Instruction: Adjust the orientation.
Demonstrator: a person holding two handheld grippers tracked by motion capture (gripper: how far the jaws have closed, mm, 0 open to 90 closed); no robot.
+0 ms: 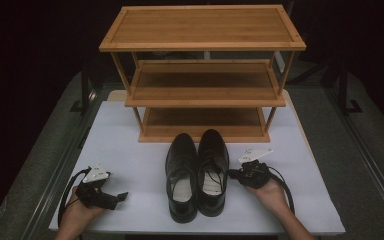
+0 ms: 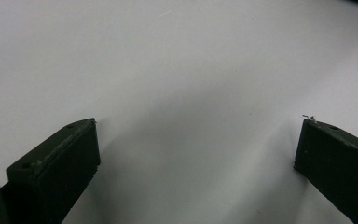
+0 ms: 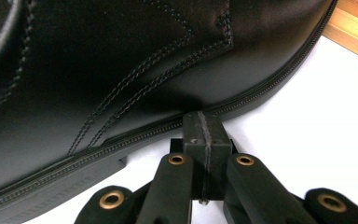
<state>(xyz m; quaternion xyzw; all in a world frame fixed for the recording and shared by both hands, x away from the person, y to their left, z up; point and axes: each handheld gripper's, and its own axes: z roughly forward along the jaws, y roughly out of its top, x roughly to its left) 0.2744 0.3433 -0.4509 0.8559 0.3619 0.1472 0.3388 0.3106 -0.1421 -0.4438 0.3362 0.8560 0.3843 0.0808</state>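
the left gripper (image 1: 111, 198) rests at the near left of the white worktop (image 1: 130, 150), held in the person's left hand (image 1: 77, 212), its jaws spread wide over bare surface with nothing between them, well apart from the shoes. if it stays idle there, nothing braces the pair against a shove from the other side.

in the middle stand the two black lace-up leather dress shoes, the left shoe (image 1: 181, 175) and the right shoe (image 1: 212, 170), side by side and touching, toes toward the three-tier bamboo shoe rack (image 1: 202, 75) at the back of the worktop.

at the right, the right gripper (image 1: 231, 174), carried by the person's right hand (image 1: 270, 192), is clenched with its two pads pressed flat together on nothing, the closed tip (image 3: 204, 128) touching or just short of the right shoe's sole edge (image 3: 121, 149) at the outer side. the likely work is nudging the shoes.

the risks, as i judge them: a push this low on one side could swing the right shoe around instead of sliding it, knocking its neighbour askew; the tip could skid off the rounded welt and scuff the glossy leather; a hard shove could drive the toes into the rack's bottom rail.
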